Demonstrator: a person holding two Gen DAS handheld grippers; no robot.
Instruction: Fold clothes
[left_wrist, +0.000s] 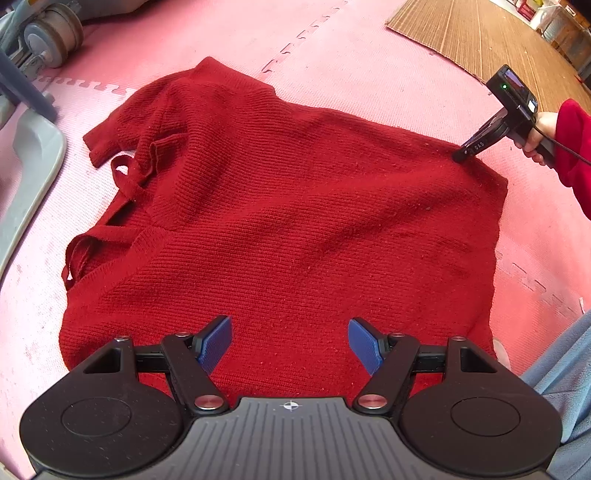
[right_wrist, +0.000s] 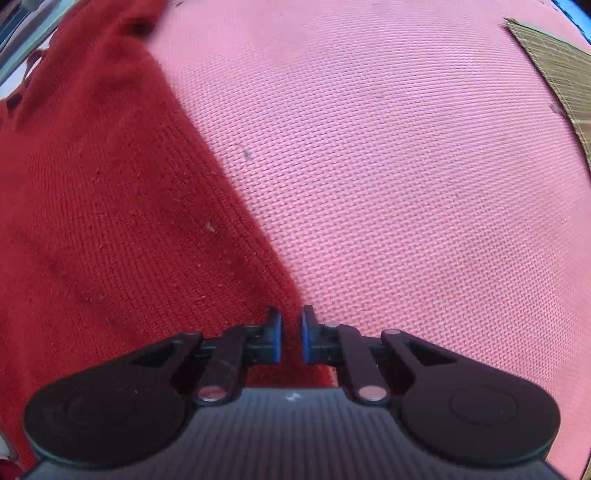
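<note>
Left wrist view, far left: a grey wheeled frame (left_wrist: 44, 35) is seen at the edge of the pink foam mat (left_wrist: 351, 62), its caster on the mat's border. Next to it, the red knit sweater (left_wrist: 288, 206) is spread flat on the mat, neckline and thin ties (left_wrist: 125, 177) turned toward the frame, one short sleeve laid out at the upper left. The left gripper (left_wrist: 290, 345) is held low over the sweater's near hem, its blue-padded fingers (left_wrist: 216, 343) spread wide, nothing between them. Farther right, the right gripper (left_wrist: 461, 153) is seen tip-down at the sweater's far corner, gripped by a hand (left_wrist: 539, 134) in a red sleeve (left_wrist: 574, 151). A brown ribbed mat (left_wrist: 480, 33) is noted beyond, upper right; grey-blue cloth (left_wrist: 565, 369) at the lower right edge.

Right wrist view: the sweater (right_wrist: 92, 206) fills the left half, its edge running diagonally down to the right gripper (right_wrist: 291, 334). The blue pads (right_wrist: 306, 338) are drawn nearly together, a fold of the sweater's edge pinched between them. Pink mat (right_wrist: 388, 166) covers the right half.
</note>
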